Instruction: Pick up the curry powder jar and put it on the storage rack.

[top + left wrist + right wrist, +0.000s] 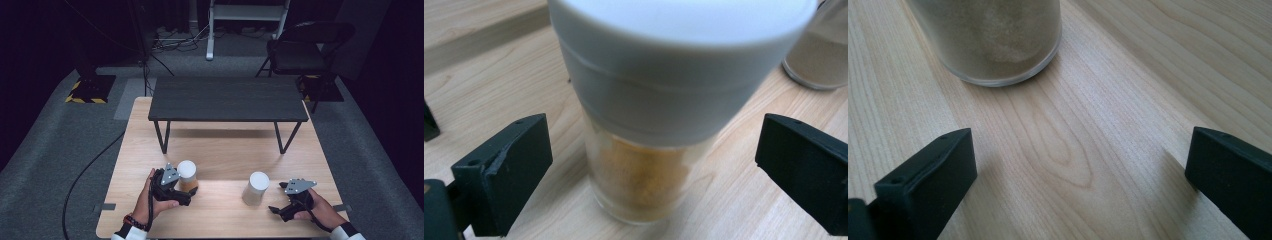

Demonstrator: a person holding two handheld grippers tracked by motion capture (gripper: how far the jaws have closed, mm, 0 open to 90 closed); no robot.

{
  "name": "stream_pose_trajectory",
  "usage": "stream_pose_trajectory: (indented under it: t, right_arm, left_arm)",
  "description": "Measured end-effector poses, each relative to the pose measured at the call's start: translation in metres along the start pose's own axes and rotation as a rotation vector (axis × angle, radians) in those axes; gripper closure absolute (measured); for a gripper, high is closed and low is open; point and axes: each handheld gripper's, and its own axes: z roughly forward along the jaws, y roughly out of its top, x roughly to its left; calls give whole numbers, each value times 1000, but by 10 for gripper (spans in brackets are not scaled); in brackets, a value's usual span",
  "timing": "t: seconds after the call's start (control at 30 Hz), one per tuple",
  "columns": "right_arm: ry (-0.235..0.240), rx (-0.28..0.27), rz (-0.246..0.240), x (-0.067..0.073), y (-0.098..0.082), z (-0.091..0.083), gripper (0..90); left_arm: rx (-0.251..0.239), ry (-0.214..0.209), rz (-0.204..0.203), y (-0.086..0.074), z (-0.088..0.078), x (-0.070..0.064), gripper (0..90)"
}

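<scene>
Fingers of my left gripper (649, 165) gape wide around the amber spice jar (644, 175), untouched; right gripper (1078, 175) empty, agape near the pale jar (993, 40); closing comes next.

Two white-lidded glass jars (187, 176) (255, 188) stand upright, apart, on the wooden table (220, 150).

Glass jar (639, 185), matt plastic lid (674, 65), smooth wooden table (1088, 125).

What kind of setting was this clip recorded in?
Probably a recording studio or lab: dark curtained walls, grey carpet with black cables, a black-and-yellow taped stand base, and a light wooden table as workspace.
</scene>
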Motion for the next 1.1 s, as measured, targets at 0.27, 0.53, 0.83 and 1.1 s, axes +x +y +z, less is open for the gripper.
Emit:
stream_pose_trajectory:
  t: [0.27,0.53,0.83,1.1]
  right_arm:
    - [0,0,0,0,0,0,0]
    - [0,0,0,0,0,0,0]
    - [0,0,0,0,0,0,0]
    - [0,0,0,0,0,0,0]
  left_arm:
    - [-17,-3,-14,2,5,3,16]
    - [-56,7,-38,-1,9,5,34]
    - [-84,8,17,-7,14,7,222]
    - [-102,-2,64,-7,13,5,345]
